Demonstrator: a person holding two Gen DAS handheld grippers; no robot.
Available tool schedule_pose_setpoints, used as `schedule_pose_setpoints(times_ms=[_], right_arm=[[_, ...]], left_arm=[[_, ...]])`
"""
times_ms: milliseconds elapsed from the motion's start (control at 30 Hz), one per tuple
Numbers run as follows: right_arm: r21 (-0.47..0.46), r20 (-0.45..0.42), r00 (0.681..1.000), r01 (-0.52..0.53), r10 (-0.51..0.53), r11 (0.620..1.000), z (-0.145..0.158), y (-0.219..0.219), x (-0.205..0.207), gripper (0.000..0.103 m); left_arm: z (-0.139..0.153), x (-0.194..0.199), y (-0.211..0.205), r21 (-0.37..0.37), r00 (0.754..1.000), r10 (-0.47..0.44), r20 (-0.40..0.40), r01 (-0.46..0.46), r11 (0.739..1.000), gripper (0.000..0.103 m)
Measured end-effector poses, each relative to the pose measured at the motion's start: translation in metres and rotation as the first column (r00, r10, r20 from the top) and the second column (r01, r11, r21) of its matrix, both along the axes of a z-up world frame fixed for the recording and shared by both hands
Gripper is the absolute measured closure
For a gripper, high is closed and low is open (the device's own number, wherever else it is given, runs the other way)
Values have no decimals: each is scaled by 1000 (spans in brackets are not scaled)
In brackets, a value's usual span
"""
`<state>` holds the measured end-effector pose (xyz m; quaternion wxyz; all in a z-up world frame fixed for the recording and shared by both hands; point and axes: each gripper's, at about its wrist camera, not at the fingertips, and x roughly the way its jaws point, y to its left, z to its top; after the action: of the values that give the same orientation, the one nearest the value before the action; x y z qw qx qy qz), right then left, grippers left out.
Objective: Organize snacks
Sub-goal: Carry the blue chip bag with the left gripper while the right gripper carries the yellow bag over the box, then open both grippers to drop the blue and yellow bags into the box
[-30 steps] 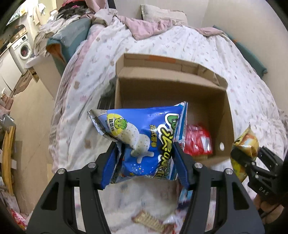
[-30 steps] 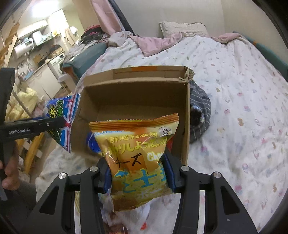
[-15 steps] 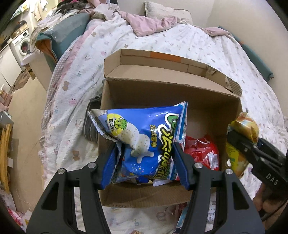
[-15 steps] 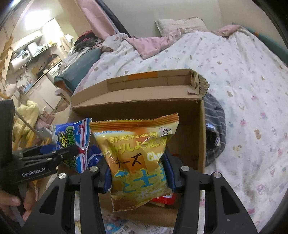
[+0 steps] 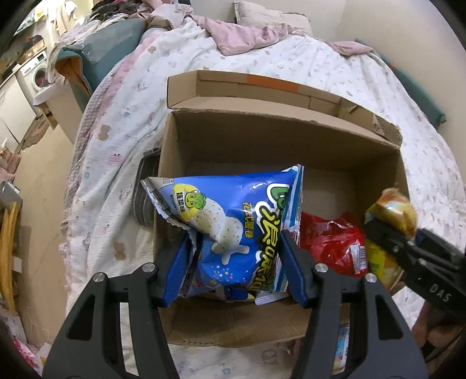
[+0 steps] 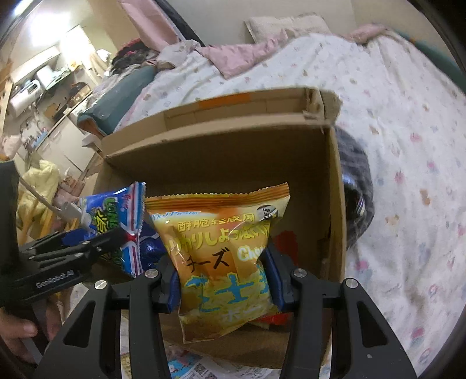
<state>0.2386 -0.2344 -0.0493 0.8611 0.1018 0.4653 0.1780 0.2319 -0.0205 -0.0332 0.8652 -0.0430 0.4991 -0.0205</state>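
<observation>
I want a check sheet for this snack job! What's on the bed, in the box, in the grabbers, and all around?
Surface: bed with patterned quilt; cardboard box stands open on it.
Job's things: blue snack bag, yellow cheese snack bag, red snack bag lying inside the box.
Clutter: pink blanket, printed papers by the box.
Grippers: left gripper clamps the blue bag; right gripper clamps the yellow bag; both over the box.
Cables: nothing seen.
Surroundings: washing machine, pillow.

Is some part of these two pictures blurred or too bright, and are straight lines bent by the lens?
Left wrist view: sharp on the blue bag, yellow bag smeared at right, cardboard box edges bowed. Right wrist view: softer overall, box rim blurred, kitchen corner washed out by light.
</observation>
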Motion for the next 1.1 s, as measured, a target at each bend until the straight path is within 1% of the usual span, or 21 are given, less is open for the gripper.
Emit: schedule_pose_setpoints(times_ms=[100, 167, 300, 367, 433, 500, 600, 633, 667, 700, 733, 767, 800, 933, 1100], right_arm=[[-1, 5, 1000, 2, -2, 1000, 2, 0, 0, 53], [-12, 23, 1000, 1, -1, 1000, 5, 0, -2, 52], [11, 23, 999, 24, -24, 1000, 4, -5, -2, 50], [44, 5, 1000, 25, -25, 999, 3, -7, -1, 42], [51, 2, 1000, 28, -28, 998, 3, -8, -1, 38], [47, 6, 1000, 28, -28, 999, 4, -7, -2, 36], [60, 4, 1000, 16, -16, 998, 4, -6, -2, 36], [70, 6, 1000, 10, -11, 998, 4, -6, -3, 34], [79, 10, 1000, 4, -5, 997, 5, -5, -3, 26], [83, 20, 1000, 0, -2, 997, 7, -5, -4, 18], [80, 37, 999, 2, -5, 997, 10, -5, -6, 2], [72, 56, 998, 6, -10, 997, 13, -4, -7, 0], [67, 75, 997, 0, -5, 998, 16, -3, -9, 0], [44, 107, 994, -7, 2, 999, 23, 0, -11, 0], [27, 97, 995, -14, 11, 1000, 21, 3, -10, 0]], left_arm=[[3, -1, -2, 8, 1000, -16, 15, 16, 1000, 46], [3, -2, -3, -3, 1000, -20, 15, 20, 1000, 46], [2, -3, -1, -19, 1000, -19, 8, 19, 1000, 45], [2, -3, -2, -15, 1000, -31, 2, 31, 999, 45], [2, -3, -4, -10, 999, -37, -2, 37, 999, 45], [2, -4, -6, -3, 999, -43, -6, 43, 999, 44], [3, -6, -5, -2, 999, -41, -4, 41, 999, 34], [4, -7, -4, -2, 999, -36, 3, 36, 999, 28], [5, -7, -4, -1, 999, -32, 10, 32, 999, 23], [7, -8, -3, 6, 999, -25, 20, 25, 1000, 22], [8, -8, -3, 8, 999, -24, 26, 24, 1000, 21], [10, -9, -2, 4, 999, -27, 31, 27, 1000, 21], [11, -9, -2, 3, 999, -30, 35, 30, 1000, 21], [11, -9, -2, 23, 999, -31, 39, 30, 999, 21], [10, -9, -3, 20, 999, -30, 29, 30, 999, 21]])
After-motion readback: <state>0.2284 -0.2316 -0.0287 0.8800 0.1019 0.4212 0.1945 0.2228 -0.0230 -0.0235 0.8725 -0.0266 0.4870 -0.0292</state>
